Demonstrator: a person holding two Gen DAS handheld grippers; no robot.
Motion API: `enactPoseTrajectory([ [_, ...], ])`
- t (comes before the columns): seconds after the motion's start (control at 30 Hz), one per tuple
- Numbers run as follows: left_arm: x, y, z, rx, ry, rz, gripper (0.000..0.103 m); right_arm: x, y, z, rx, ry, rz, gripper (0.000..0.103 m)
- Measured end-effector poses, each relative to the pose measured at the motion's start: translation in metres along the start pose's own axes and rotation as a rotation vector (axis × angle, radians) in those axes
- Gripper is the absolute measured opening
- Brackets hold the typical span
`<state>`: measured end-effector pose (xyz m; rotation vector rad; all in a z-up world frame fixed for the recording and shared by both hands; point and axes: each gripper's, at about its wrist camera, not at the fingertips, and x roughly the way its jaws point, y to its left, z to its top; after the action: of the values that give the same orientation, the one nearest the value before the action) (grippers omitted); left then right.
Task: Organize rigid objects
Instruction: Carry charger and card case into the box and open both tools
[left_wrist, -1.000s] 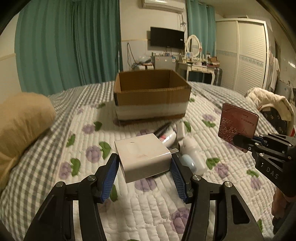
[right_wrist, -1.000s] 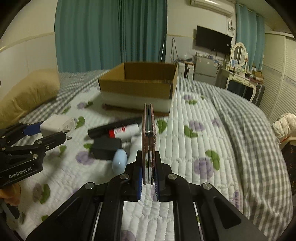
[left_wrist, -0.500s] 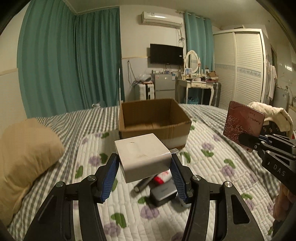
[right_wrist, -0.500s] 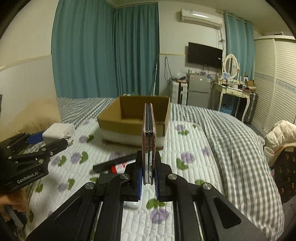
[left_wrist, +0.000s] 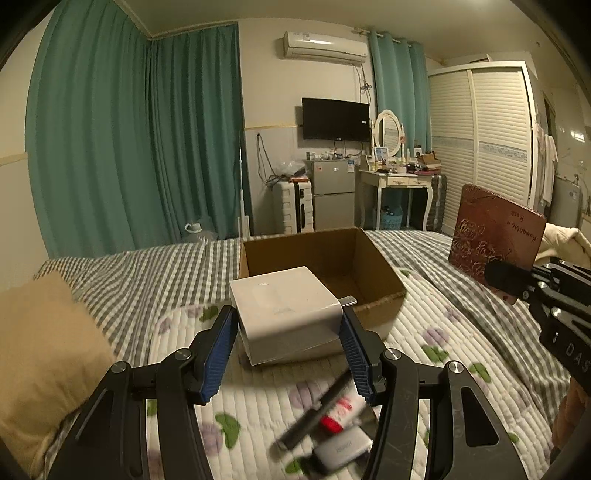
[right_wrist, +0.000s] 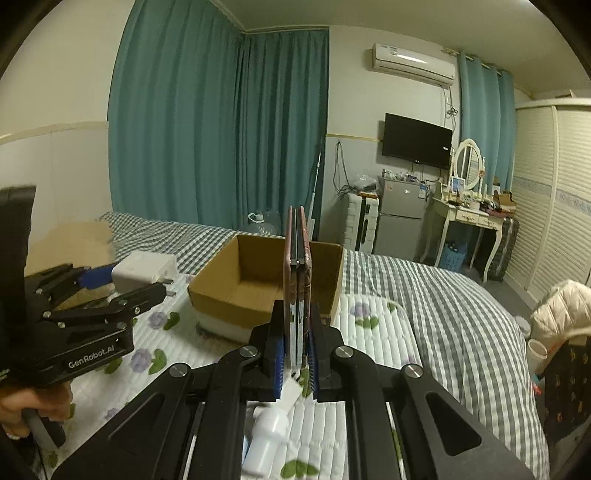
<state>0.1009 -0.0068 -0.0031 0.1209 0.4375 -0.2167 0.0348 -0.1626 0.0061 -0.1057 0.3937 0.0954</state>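
Note:
My left gripper (left_wrist: 288, 343) is shut on a white plug-in charger (left_wrist: 284, 314), its blue pads pressing both sides, held above the bed just short of the open cardboard box (left_wrist: 373, 273). The right wrist view shows that charger (right_wrist: 142, 273) at the left. My right gripper (right_wrist: 295, 350) is shut on a thin reddish-brown embossed case (right_wrist: 295, 266), held on edge in front of the box (right_wrist: 229, 291). The same case (left_wrist: 495, 240) shows at the right of the left wrist view. The box looks empty inside.
On the quilt below lie a black marker (left_wrist: 317, 410), a red-and-white tube (left_wrist: 340, 417), a small grey device (left_wrist: 343, 448) and a white bottle (right_wrist: 267, 439). A tan pillow (left_wrist: 40, 354) lies at the left. A hand (right_wrist: 33, 406) holds the left gripper's handle.
Both grippers have risen with their loads and come nearer the box. The loose items on the quilt have dropped toward the bottom of each view.

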Motion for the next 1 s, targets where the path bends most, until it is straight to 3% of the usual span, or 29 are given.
enactPoseTrajectory([
  [0.27, 0.05, 0.013, 0.021, -0.02, -0.003, -0.005, 0.057, 0.059, -0.005, 0.013, -0.015, 0.006, 0.005, 0.01],
  [0.53, 0.108, 0.014, 0.027, -0.007, 0.045, -0.016, 0.057, 0.119, -0.012, 0.008, -0.021, 0.079, 0.017, 0.01],
  [1.0, 0.201, 0.015, 0.011, -0.016, 0.249, -0.002, 0.057, 0.22, -0.015, -0.002, -0.046, 0.29, 0.017, 0.01],
])
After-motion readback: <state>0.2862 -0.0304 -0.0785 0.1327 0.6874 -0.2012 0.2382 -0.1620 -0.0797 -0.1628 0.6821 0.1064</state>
